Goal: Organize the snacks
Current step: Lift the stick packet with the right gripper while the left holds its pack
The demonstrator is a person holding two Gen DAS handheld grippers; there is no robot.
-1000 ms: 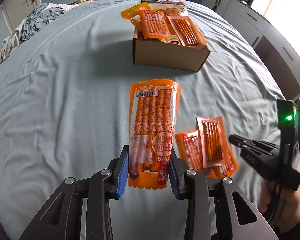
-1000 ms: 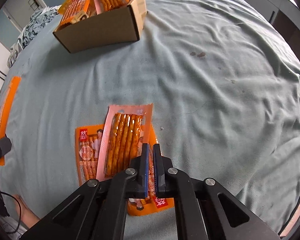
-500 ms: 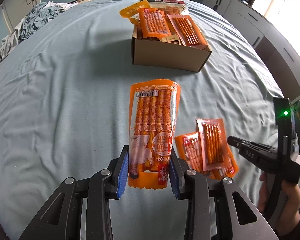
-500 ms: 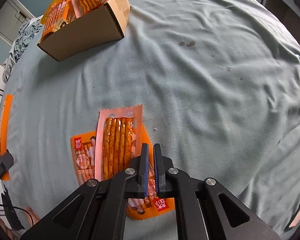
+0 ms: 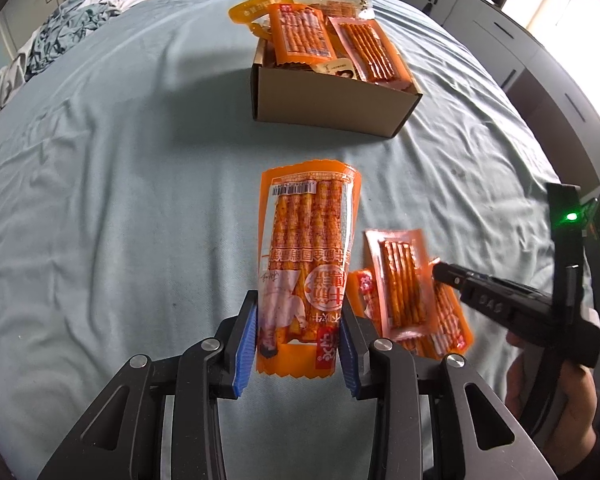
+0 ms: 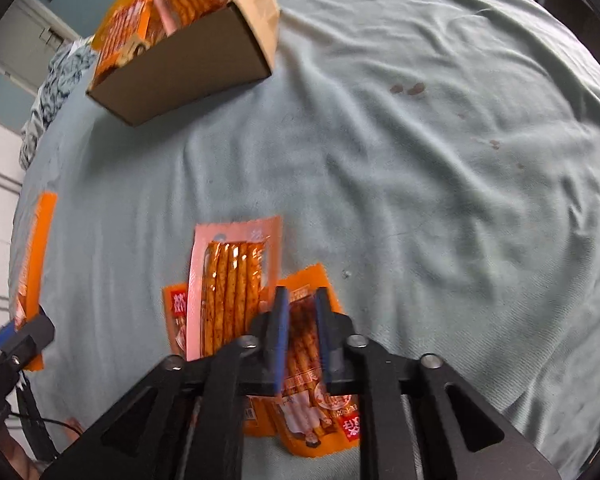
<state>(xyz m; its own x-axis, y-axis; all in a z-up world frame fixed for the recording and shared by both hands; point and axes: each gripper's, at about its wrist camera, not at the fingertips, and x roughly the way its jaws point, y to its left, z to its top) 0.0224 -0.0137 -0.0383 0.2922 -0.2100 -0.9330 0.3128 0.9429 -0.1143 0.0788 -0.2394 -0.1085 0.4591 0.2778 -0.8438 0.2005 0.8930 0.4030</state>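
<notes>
My left gripper [image 5: 298,312] is shut on the lower end of a long orange snack packet [image 5: 308,248], its blue pads pressing both sides. That packet [image 6: 36,256] also shows at the left edge of the right wrist view. A cardboard box [image 5: 328,100] holding several orange packets stands farther back on the bed. My right gripper [image 6: 300,304] hangs over a small pile: a pink-edged stick packet [image 6: 232,280] lying across orange packets [image 6: 312,400]. Its jaws are opening, and the pads touch nothing; an orange packet only shows through the gap.
Everything lies on a wrinkled light-blue bedsheet [image 5: 100,200] with small dark stains [image 6: 408,89]. Crumpled clothes [image 5: 60,28] sit at the far left corner. White cabinets [image 5: 500,32] run along the right side. A person's hand [image 5: 548,384] holds the right gripper.
The right gripper's jaws, pressed together before, now stand apart, and it has shifted over the pile of packets. The left gripper keeps the long packet as it was.
</notes>
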